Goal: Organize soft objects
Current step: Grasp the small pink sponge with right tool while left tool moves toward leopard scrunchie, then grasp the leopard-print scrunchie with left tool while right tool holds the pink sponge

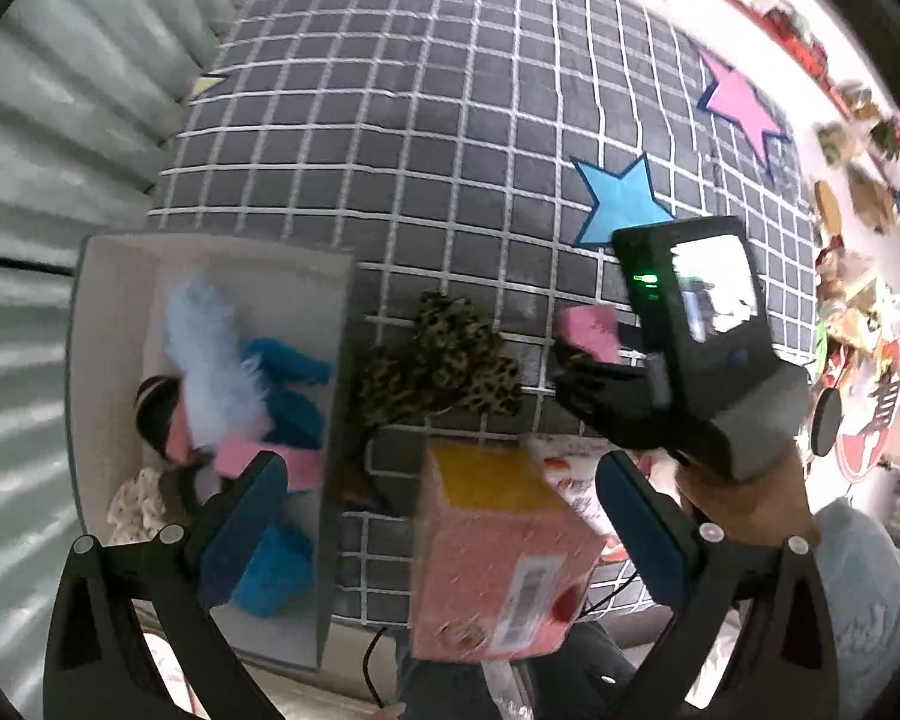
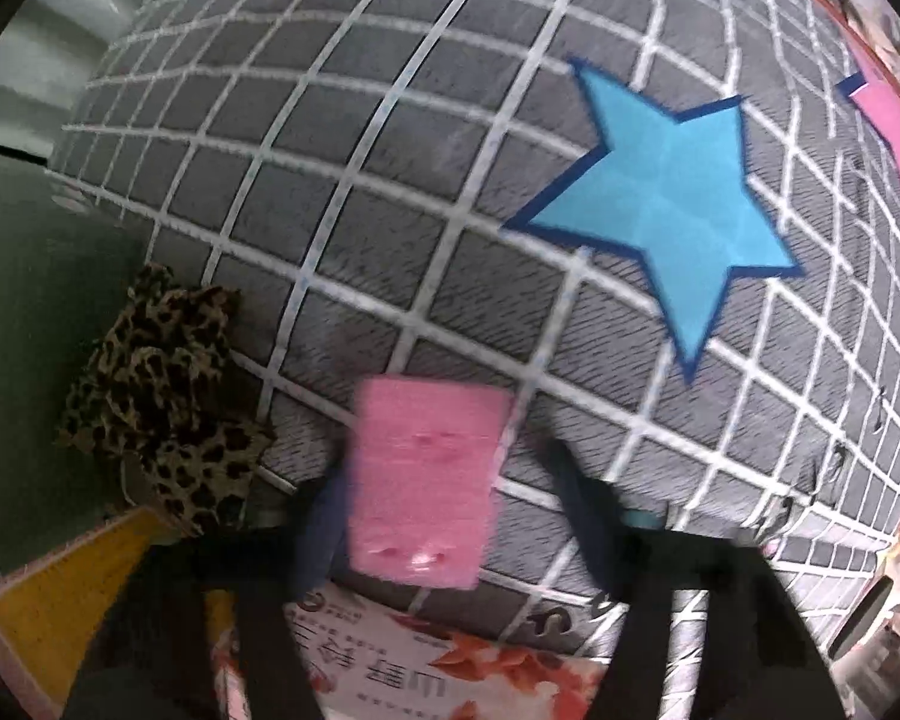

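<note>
My right gripper (image 2: 444, 480) points down at the grey checked bed cover (image 2: 342, 180) and is shut on a pink sponge (image 2: 426, 480); the picture is blurred there. The left wrist view shows the same right gripper (image 1: 588, 354) with the pink sponge (image 1: 588, 330) at its tips. My left gripper (image 1: 444, 534) stands wide open above a pink and yellow carton (image 1: 498, 552), its blue pads (image 1: 246, 522) clear of it. A white bin (image 1: 108, 312) at the left holds a pale blue fluffy piece (image 1: 210, 360), blue plush (image 1: 288, 390) and pink sponges (image 1: 240, 450). A leopard-print cloth (image 1: 438, 360) lies beside the bin.
A blue star (image 2: 666, 204) and a pink star (image 1: 741, 105) lie on the cover. A red and white packet (image 2: 420, 678) sits at the bed's near edge beside the carton (image 2: 48, 618). Corrugated metal wall (image 1: 60, 180) is at the left, cluttered floor items (image 1: 858, 312) at the right.
</note>
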